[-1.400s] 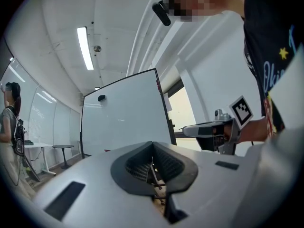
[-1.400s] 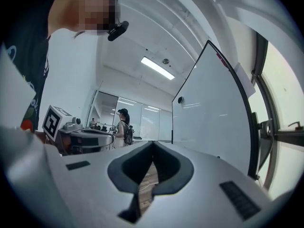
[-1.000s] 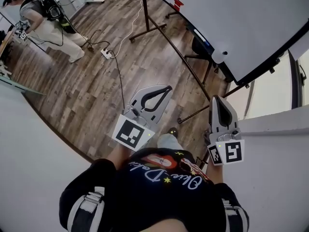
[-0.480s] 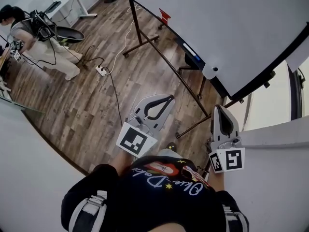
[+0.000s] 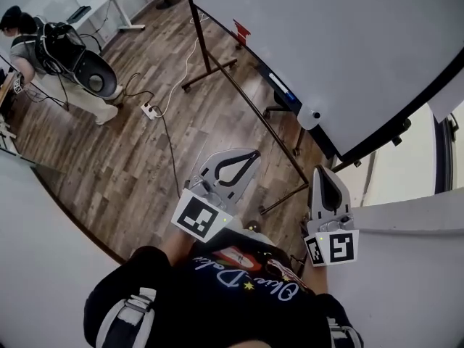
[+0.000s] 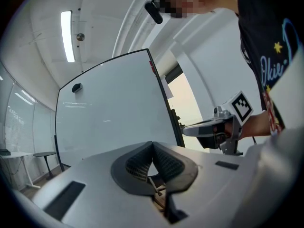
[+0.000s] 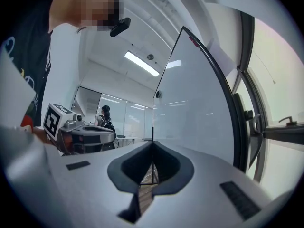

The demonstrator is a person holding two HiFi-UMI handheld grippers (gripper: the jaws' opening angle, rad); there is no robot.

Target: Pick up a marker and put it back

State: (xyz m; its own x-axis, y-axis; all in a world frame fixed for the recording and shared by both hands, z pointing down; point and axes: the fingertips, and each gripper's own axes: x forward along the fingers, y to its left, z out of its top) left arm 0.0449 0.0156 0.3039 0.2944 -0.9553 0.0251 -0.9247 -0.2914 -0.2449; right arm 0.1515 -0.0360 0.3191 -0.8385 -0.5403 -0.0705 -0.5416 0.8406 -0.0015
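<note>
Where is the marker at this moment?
In the head view, the marker lies on the lower ledge of the whiteboard, between a red object and a round white object, ahead of the right claw.

**Grey tools, white board, brown planks**

The left gripper (image 5: 254, 153) and right gripper (image 5: 323, 170) are pale grey with black inner lining. Each carries a cube (image 5: 197, 217) patterned in black-and-white squares. The whiteboard (image 5: 348, 42) is white with a black frame. The marker (image 5: 279, 85) at its lower edge is white with a blue end. The floor (image 5: 130, 165) is brown wood planking. The person's shirt (image 5: 239, 303) is black with pale lettering and yellow stars.
</note>
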